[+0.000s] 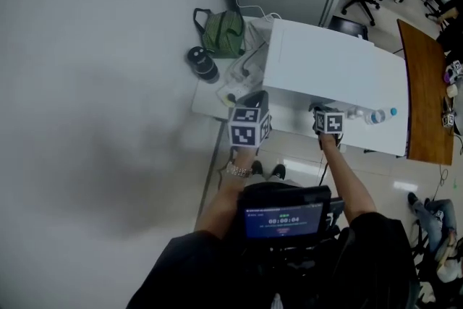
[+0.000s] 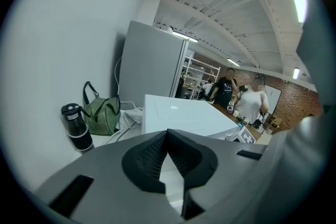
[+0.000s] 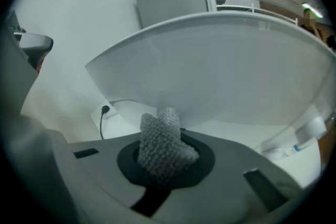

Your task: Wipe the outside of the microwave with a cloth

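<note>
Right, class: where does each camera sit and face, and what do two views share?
Head view: on the head, steeply down at the white box-shaped microwave; forearms, left gripper, right gripper show.
Left gripper view: on that gripper, facing across the microwave's top; jaws shut.
Right gripper view: on that gripper, facing the microwave's side; jaws grip grey knitted cloth.
Head, left share the green striped bag.
</note>
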Tool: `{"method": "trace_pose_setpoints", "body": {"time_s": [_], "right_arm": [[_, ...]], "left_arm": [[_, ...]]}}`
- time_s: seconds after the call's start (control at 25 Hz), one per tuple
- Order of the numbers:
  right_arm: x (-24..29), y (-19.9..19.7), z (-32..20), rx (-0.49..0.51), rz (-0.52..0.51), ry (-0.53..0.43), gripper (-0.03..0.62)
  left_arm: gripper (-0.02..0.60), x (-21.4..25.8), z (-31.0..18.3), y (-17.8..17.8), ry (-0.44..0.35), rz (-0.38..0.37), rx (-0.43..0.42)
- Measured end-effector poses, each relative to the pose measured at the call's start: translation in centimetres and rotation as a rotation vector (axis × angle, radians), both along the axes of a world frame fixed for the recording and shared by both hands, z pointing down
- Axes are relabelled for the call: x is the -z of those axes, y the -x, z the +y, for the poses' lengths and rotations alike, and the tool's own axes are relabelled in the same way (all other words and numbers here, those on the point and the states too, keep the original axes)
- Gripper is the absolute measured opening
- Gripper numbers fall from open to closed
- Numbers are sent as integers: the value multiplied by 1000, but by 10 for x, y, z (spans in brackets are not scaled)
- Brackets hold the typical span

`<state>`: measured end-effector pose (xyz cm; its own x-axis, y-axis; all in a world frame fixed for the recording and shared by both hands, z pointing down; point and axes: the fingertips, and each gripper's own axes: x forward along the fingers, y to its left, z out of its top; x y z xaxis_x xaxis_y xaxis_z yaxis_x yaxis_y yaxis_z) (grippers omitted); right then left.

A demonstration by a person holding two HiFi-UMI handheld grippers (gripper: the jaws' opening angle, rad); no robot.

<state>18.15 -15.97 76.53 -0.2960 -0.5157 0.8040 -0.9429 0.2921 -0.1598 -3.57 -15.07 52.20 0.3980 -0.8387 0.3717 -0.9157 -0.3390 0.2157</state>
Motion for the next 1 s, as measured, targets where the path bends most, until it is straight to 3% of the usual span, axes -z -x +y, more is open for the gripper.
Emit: {"method": "trace_pose_setpoints", "body": {"time_s": [0.16, 0.32, 0.44, 0.64, 0.8, 0.88, 1.0], "right_arm": [[0, -74, 5, -74, 81, 4, 14], [0, -82, 6, -106, 69, -2, 15], [-4, -22, 7, -17, -2, -15, 15], [-27, 122, 10, 152, -115, 12, 15], [-8, 230, -11, 257, -167, -45, 15], [-20, 245, -18, 270, -129, -28, 15], [-37, 218, -33, 220, -46, -27, 15]], "left_arm": [[0, -3, -3, -19, -2, 7, -50], [0, -7, -2, -20, 0, 3, -61], [0, -10, 2, -4, 6, -8, -30], [0, -17, 18, 33, 28, -36, 44], [0, -25, 37, 75, 52, -69, 126], [0, -30, 45, 91, 66, -81, 163], [0, -30, 50, 105, 65, -85, 190]]}}
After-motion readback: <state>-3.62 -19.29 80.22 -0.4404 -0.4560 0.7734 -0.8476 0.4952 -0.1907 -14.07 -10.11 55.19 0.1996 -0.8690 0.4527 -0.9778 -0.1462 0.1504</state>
